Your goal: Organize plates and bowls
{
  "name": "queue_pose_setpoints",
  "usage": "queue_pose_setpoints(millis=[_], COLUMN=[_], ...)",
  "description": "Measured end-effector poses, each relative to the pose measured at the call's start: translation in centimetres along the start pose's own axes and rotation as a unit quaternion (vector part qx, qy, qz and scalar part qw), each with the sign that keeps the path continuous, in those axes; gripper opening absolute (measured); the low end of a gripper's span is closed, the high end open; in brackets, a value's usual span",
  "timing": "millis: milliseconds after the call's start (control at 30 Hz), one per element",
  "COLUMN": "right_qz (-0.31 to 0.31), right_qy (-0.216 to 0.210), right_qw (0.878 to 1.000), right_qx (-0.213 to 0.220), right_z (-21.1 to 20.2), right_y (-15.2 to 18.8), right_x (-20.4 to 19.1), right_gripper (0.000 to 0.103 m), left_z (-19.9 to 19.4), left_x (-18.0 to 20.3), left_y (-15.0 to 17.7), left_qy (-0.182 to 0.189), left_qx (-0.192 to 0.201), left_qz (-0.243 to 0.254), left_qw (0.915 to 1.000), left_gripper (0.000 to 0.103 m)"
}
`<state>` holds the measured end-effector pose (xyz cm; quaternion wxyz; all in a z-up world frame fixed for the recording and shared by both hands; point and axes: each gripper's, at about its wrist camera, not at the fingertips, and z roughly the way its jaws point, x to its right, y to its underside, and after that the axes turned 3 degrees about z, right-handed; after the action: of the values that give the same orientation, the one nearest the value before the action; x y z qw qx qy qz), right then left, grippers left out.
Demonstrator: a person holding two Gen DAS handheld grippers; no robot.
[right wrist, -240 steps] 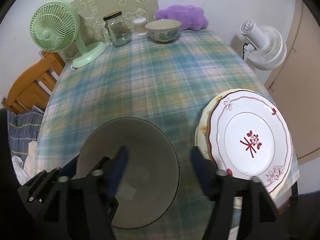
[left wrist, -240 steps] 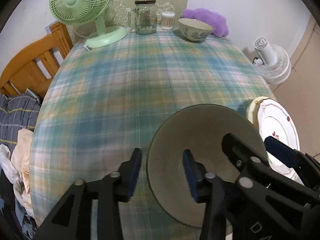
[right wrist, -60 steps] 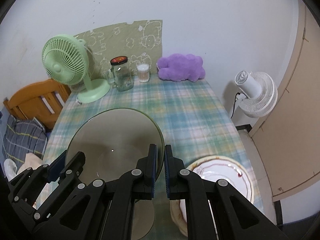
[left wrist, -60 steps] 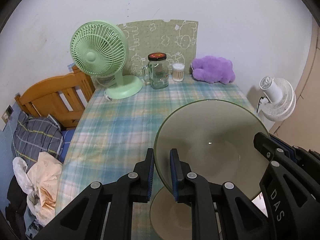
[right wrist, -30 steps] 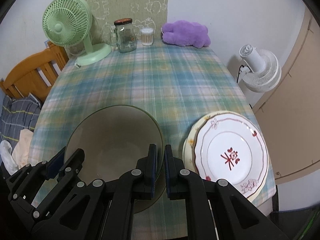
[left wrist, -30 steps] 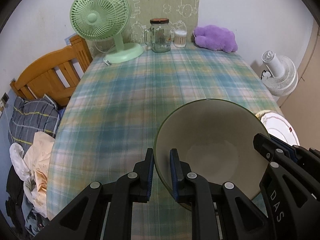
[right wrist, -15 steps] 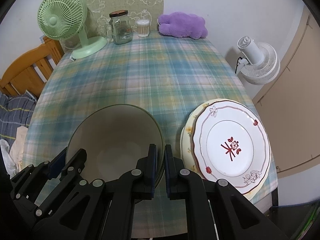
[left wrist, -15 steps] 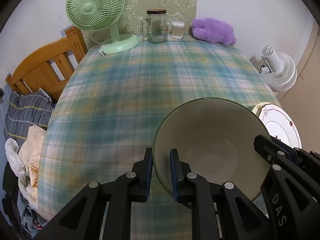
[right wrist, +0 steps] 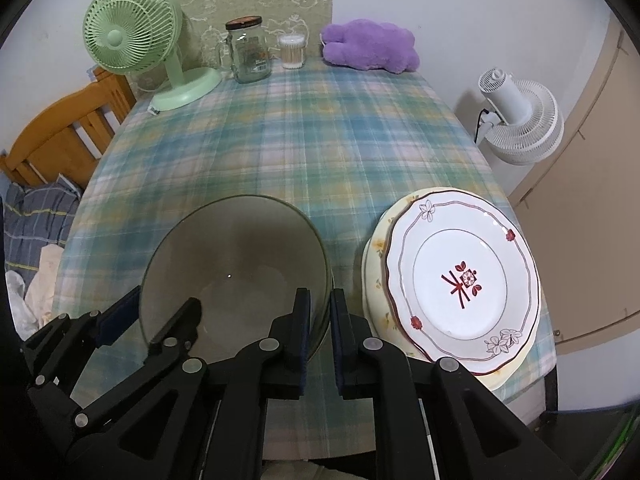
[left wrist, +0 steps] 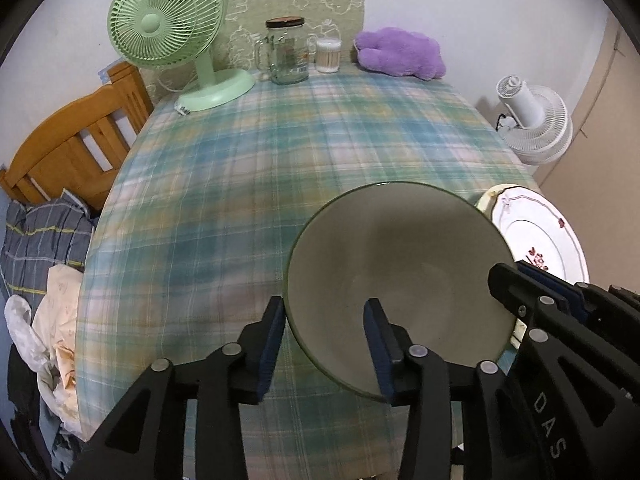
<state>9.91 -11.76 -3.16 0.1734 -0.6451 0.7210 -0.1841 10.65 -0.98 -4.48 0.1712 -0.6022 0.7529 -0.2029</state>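
A large grey-green glass bowl (left wrist: 400, 276) sits at the near edge of the plaid tablecloth (left wrist: 280, 168), smooth and translucent with a thin darker rim; a second rim shows just under it at the right gripper, so it seems nested in another bowl, though I cannot tell for sure; just to its right lies a stack of plates (right wrist: 460, 280), a white plate with red floral trim on top of a cream one, reaching to the table's right edge.

The left gripper (left wrist: 326, 336) has just been opening; its blue-padded jaws stand partly apart astride the bowl's left rim, the outer pad at or just off the wall, the inner pad clear inside; the right gripper (right wrist: 320, 332) is nearly closed on the bowl's right rim, glass pinched between its pads, though its jaws have begun to part slightly.

The middle of the cloth is bare; along the far edge stand a green desk fan (left wrist: 168, 36), a glass mug jar (left wrist: 286, 54), a cotton-swab tub (left wrist: 329, 54) and a purple plush (left wrist: 400, 58); a wooden bed frame (left wrist: 72, 148) lies off the left side, a white floor fan (right wrist: 520, 120) off the right.
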Motion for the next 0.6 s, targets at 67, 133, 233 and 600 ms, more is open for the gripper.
queue_pose_setpoints(millis=[67, 133, 233, 600], right_qz=[-0.006, -0.010, -0.007, 0.013], right_qy=[0.002, 0.001, -0.004, -0.045], right_qw=[1.000, 1.000, 1.000, 0.999], right_qx=[0.002, 0.003, 0.002, -0.014], right_z=[-0.4, -0.6, -0.6, 1.5], right_y=[-0.1, -0.3, -0.6, -1.7], right_x=[-0.1, -0.2, 0.1, 2.1], right_gripper=[0.013, 0.013, 0.022, 0.059], left_z=[-0.2, -0.4, -0.7, 1.0], left_x=[-0.1, -0.3, -0.4, -0.2], left_y=[-0.1, -0.2, -0.4, -1.1], left_qy=[0.003, 0.003, 0.006, -0.005], left_qx=[0.001, 0.003, 0.008, -0.020], left_qz=[-0.002, -0.005, -0.003, -0.021], left_qw=[1.0000, 1.0000, 0.9999, 0.9995], left_gripper=[0.047, 0.058, 0.067, 0.079])
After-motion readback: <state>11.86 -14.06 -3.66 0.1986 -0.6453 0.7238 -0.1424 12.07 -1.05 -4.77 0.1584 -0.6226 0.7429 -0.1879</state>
